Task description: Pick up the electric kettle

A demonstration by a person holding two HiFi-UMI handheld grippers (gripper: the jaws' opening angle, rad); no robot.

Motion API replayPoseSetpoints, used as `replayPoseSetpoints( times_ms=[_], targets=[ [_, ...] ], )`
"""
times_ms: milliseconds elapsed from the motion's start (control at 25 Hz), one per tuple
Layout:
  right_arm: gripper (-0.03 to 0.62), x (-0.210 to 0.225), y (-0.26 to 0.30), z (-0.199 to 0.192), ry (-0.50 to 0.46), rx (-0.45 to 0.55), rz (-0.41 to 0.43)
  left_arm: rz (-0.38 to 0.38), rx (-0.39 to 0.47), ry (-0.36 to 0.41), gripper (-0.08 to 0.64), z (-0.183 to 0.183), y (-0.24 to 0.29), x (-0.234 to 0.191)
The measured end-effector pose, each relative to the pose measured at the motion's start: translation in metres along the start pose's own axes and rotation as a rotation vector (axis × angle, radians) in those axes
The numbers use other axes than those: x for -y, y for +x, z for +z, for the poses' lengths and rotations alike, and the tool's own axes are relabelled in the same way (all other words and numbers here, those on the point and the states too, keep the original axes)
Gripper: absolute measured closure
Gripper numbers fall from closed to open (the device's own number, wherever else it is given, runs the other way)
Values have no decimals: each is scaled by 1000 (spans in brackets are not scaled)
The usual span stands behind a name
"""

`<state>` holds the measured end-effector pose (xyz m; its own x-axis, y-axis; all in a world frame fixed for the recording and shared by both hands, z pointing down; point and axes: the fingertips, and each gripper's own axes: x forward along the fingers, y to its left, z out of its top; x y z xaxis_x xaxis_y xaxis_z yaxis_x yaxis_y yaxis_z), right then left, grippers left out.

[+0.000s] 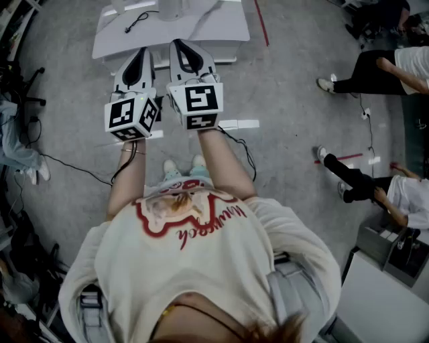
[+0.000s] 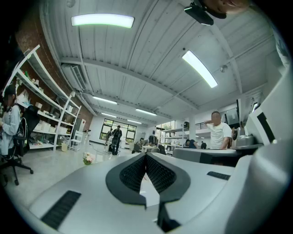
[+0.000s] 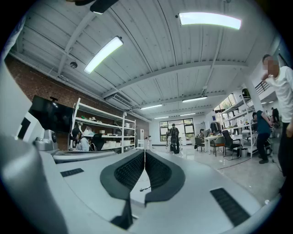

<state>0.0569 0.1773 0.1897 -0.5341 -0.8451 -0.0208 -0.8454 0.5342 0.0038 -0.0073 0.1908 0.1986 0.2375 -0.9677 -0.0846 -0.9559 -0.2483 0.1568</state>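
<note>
Claws first, from the head view. The left grey-and-white two-jaw claw [image 1: 139,55] and the right grey-and-white two-jaw claw [image 1: 184,48] are held out side by side, level, noses toward the white rectangular table [image 1: 214,27] just ahead. That reads to me as a ready stance before any reach: nothing carried, both aimed at where the work is.

On the table lies a thin black cable with a plug [image 1: 137,21]. At its far edge a pale rounded object [image 1: 171,7] is cut off by the frame. It may be the electric kettle, though I can't say for sure. Either way it's apart from both claws and untouched.

Grey concrete floor [image 1: 288,87] runs all round, with white and red tape marks and loose black leads trailing. Other people sit off to the right.

Left gripper view now: the black ribbed pads [image 2: 160,173] are clenched tip to tip, nothing between them. Beyond is a long open workshop, with white shelving [image 2: 46,132] against a brick wall, strip lights overhead, and people far off by the windows.

Right gripper view, same story: pads pressed together, empty. A sliver of white table shows below them, with that black cable end. There's more shelving on the left, desks and chairs on the right. The pick-up, I'd judge, hasn't begun, and the claws will need to open first.
</note>
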Motion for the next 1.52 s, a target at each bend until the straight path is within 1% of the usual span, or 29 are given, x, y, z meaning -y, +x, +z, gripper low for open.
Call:
replayPoseSetpoints(
  times_ms=[440,560,760,1000,1120,1360,1520],
  targets=[
    [574,-6,-5,7,-10,15,3,-16,5,23,561,6,-5,4],
    [572,-1,-9,11,7,38,-11,-17,5,28,561,7,-6,7],
    [572,7,-13,8,23,38,-28,-13,-2,25,561,3,-7,11],
    [572,14,-17,1,32,35,-10,-9,-11,16,561,-7,-5,21],
    [572,24,-19,2,39,44,-8,-7,-15,24,561,-10,-1,30],
    [572,44,-17,4,34,47,12,26,-3,35,561,-9,10,38],
    [572,55,-16,2,25,44,34,57,9,28,561,-13,16,44]
  ],
)
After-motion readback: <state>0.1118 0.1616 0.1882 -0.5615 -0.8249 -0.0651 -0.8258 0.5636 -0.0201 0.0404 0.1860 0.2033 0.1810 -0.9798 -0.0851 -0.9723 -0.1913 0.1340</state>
